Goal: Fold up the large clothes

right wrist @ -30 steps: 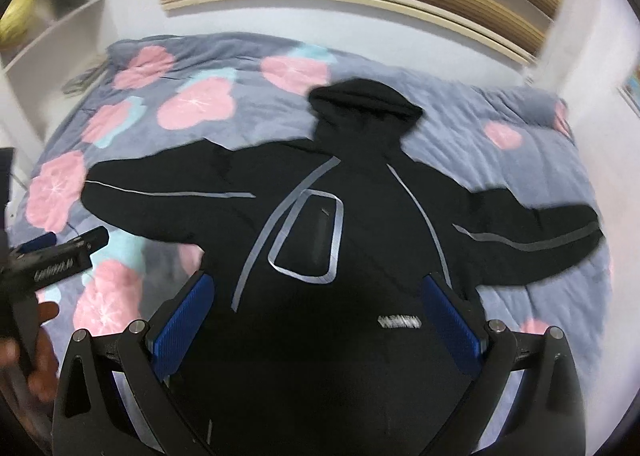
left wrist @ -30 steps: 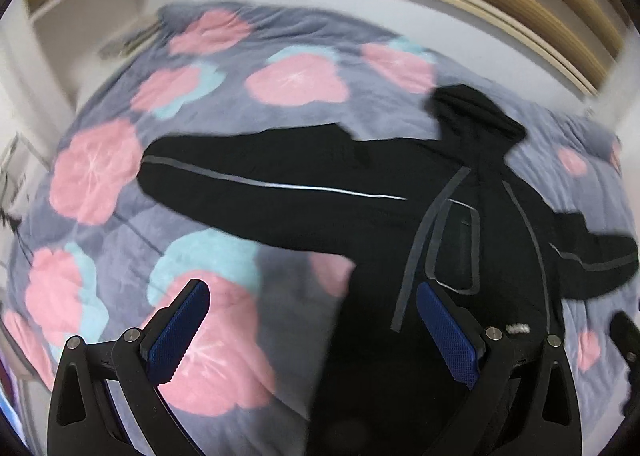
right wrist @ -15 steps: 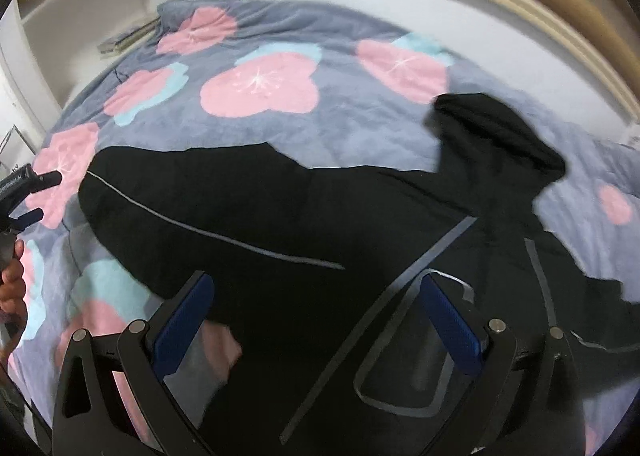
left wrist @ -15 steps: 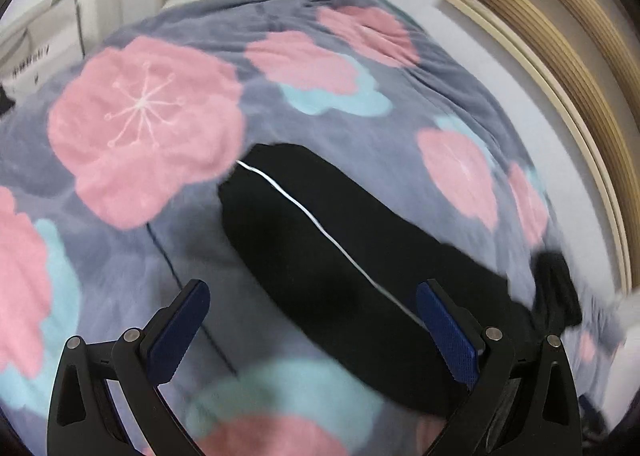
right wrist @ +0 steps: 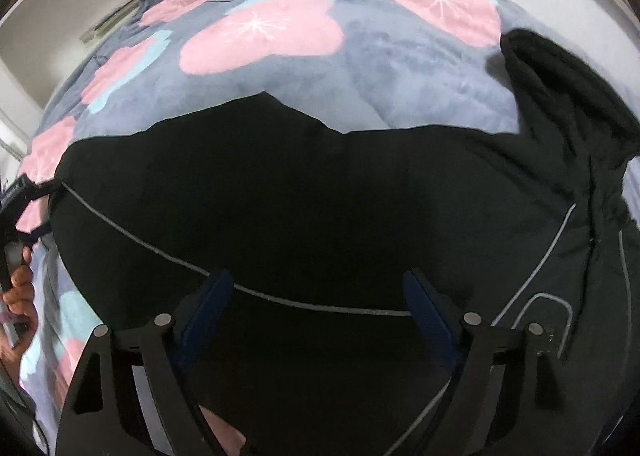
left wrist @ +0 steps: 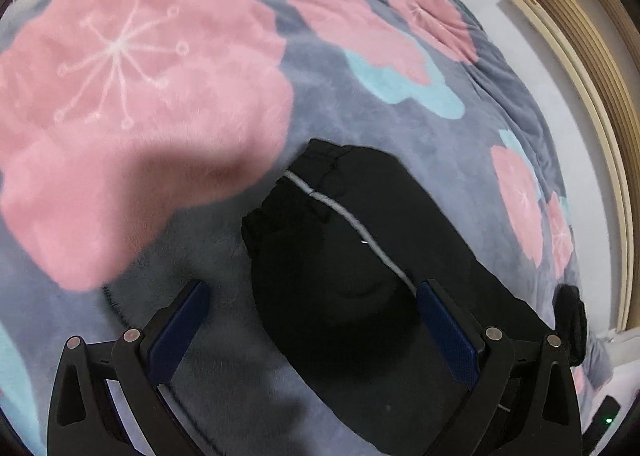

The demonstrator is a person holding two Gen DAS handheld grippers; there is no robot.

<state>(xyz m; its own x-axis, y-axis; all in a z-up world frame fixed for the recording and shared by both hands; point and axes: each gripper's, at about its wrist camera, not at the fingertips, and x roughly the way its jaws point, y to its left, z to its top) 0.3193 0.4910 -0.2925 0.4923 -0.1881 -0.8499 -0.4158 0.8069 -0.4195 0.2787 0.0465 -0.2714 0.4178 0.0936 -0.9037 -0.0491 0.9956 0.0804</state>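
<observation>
One black hooded jacket (right wrist: pixel 320 183) with thin grey piping lay spread flat on a grey floral blanket (left wrist: pixel 400 127), sleeve cuff (left wrist: pixel 304 191) leftmost. Left gripper (left wrist: pixel 312 320) stood wide above the cuff; right gripper (right wrist: pixel 316 308) was closing over the sleeve, not gripping. Blanket lay bare around the cuff.

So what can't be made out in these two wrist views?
- Hoodie hem and far sleeve: cut off by the right wrist view's bottom and right edges.
- Sleeve where it joins the body: hidden behind the left gripper in the left wrist view.
- Whether the right gripper, jaws closing, touches the cloth: black on black.
- Items on the shelf: too small and blurred.
</observation>
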